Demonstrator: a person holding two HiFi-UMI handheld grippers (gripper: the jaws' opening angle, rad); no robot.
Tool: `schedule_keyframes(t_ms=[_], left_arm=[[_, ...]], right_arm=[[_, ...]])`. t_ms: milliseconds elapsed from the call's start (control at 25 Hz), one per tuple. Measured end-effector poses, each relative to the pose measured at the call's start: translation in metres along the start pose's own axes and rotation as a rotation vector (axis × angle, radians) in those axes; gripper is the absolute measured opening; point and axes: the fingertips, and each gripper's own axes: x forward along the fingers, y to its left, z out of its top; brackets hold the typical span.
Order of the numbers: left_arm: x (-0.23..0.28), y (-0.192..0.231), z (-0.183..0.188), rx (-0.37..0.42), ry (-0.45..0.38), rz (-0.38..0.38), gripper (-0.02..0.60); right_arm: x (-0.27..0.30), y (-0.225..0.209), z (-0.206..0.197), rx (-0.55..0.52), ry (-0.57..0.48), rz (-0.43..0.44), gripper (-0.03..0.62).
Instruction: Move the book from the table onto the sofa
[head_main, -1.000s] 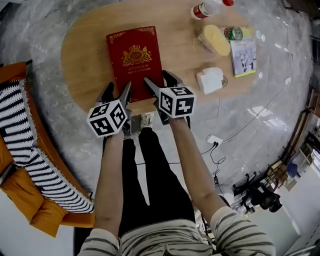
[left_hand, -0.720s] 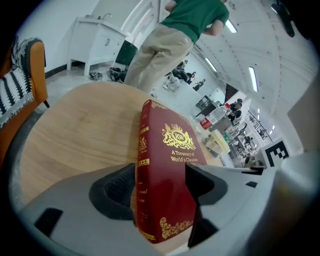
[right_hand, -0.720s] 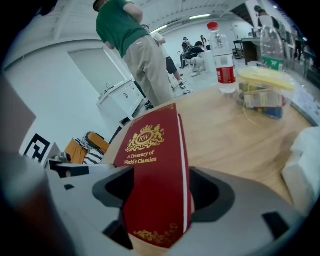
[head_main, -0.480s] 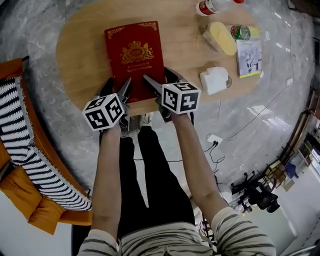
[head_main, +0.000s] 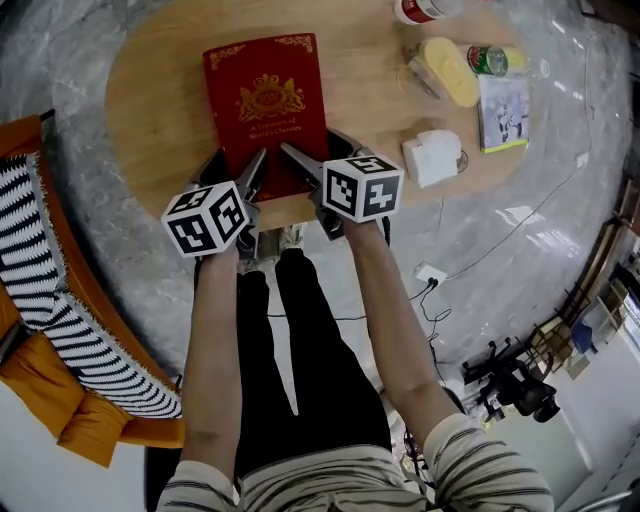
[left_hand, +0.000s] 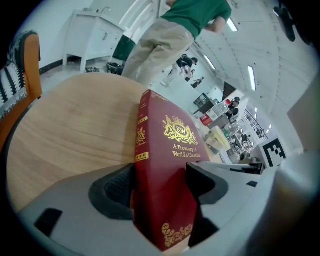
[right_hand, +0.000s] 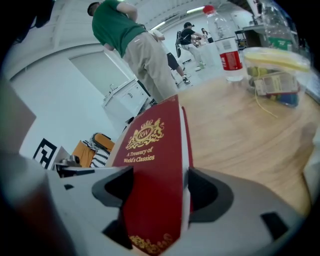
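As the thick red gold-stamped hardback book (head_main: 265, 100) lies flat on the oval wooden table (head_main: 160, 110), its near corners between the wide, just-opened jaws of our left gripper (head_main: 238, 160) and right gripper (head_main: 310, 148), we judge it heavy, stiff, slick: grip both corners deeply.

The book (head_main: 265, 105) is covered in matt red, stamped with shiny gilt. The table (head_main: 160, 110) is surfaced in smooth pale wood. The floor (head_main: 130, 260) is laid in glossy grey stone.

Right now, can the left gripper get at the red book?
Probably yes: the left gripper has just been opening its jaws, and the red book lies between them; nothing blocks it.
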Motion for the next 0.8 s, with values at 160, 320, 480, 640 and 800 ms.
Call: schedule_keyframes(t_ms=[160,320,480,640,800], left_arm=[[-0.001,0.0,0.001,0.004,0.003,0.013,0.314],[-0.006,0.0,0.001,-0.002,0.009,0.012,0.314],[-0.021,-0.004,0.002,-0.007,-0.003,0.015,0.314],[-0.044,-0.013,0.01,0.016,-0.016,0.018,0.314],[-0.073,-0.026,0.017,0.03,-0.038,0.015,0.314]], right_arm=[[-0.001,0.0,0.001,-0.007,-0.011,-0.021,0.347],[-0.003,0.006,0.002,-0.019,-0.012,-0.022,0.347],[-0.013,0.018,0.003,-0.039,-0.02,-0.017,0.347],[-0.028,0.036,0.008,-0.035,-0.031,-0.003,0.347],[-0.05,0.059,0.015,-0.043,-0.042,0.0,0.347]])
